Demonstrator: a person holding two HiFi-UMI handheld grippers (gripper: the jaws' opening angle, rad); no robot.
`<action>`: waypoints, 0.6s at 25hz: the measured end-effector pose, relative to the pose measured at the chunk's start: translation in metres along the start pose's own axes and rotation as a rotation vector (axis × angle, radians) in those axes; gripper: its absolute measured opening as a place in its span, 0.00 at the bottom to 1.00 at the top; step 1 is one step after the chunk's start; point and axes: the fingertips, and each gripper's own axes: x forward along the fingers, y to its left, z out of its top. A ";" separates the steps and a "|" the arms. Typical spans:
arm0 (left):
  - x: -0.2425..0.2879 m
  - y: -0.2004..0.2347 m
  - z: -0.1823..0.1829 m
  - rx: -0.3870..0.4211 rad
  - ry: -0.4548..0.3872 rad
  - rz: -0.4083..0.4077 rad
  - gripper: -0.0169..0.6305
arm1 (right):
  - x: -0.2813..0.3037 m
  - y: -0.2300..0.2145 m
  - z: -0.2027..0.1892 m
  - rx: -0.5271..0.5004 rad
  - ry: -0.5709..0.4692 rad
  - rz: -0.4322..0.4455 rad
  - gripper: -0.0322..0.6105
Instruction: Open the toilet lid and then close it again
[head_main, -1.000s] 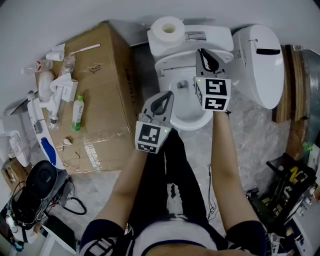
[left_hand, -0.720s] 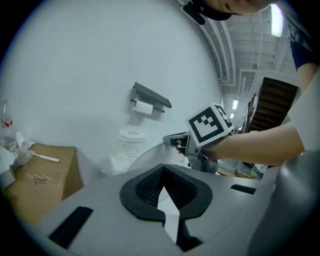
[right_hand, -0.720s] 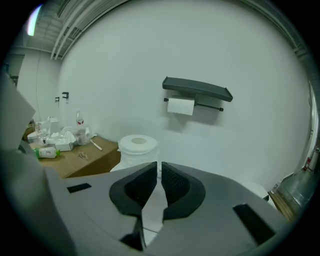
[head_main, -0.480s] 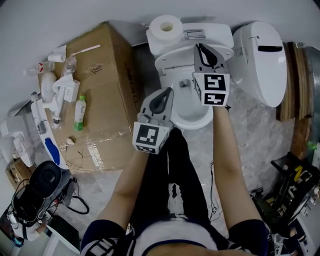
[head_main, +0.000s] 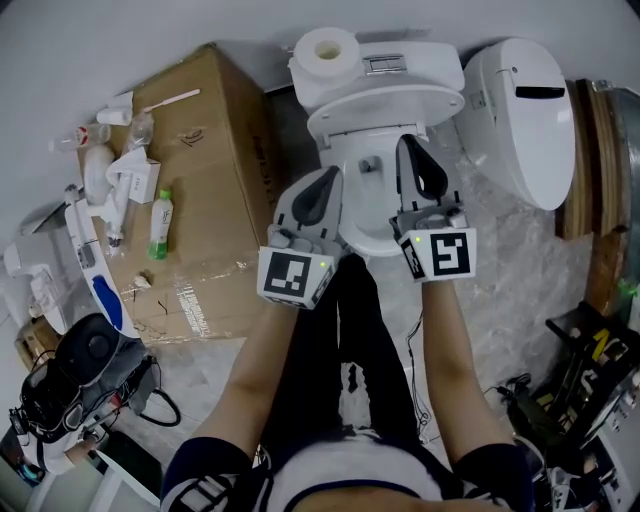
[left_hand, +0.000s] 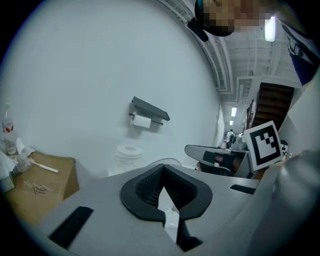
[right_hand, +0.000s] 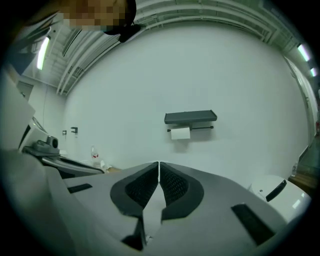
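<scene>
The white toilet (head_main: 372, 205) stands at the top middle of the head view. Its lid (head_main: 385, 103) is raised against the tank and the bowl is uncovered. My left gripper (head_main: 333, 172) hovers at the bowl's left rim, shut with nothing in it; its jaw tips (left_hand: 161, 167) meet in the left gripper view. Over the bowl's right front is my right gripper (head_main: 408, 140), clear of the lid. Its jaws are closing, and its tips (right_hand: 158, 163) meet with nothing between them.
A toilet roll (head_main: 328, 52) sits on the tank. A cardboard box (head_main: 195, 190) with bottles and small items stands to the left. A white bin (head_main: 520, 120) and wooden boards (head_main: 590, 170) are on the right. A wall paper holder (right_hand: 190, 120) hangs ahead.
My right gripper has pulled back from the raised lid toward the person and now hangs over the bowl's front. The left gripper has risen slightly. The lid stays up.
</scene>
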 end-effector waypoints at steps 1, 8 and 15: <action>0.000 -0.002 0.000 0.007 0.001 -0.008 0.04 | -0.009 0.004 -0.003 0.011 0.006 -0.004 0.07; -0.006 -0.021 -0.009 0.034 0.030 -0.046 0.04 | -0.041 0.027 -0.021 0.014 0.036 0.017 0.07; -0.006 -0.030 -0.015 0.030 0.046 -0.063 0.04 | -0.035 0.032 -0.021 -0.321 0.121 0.086 0.07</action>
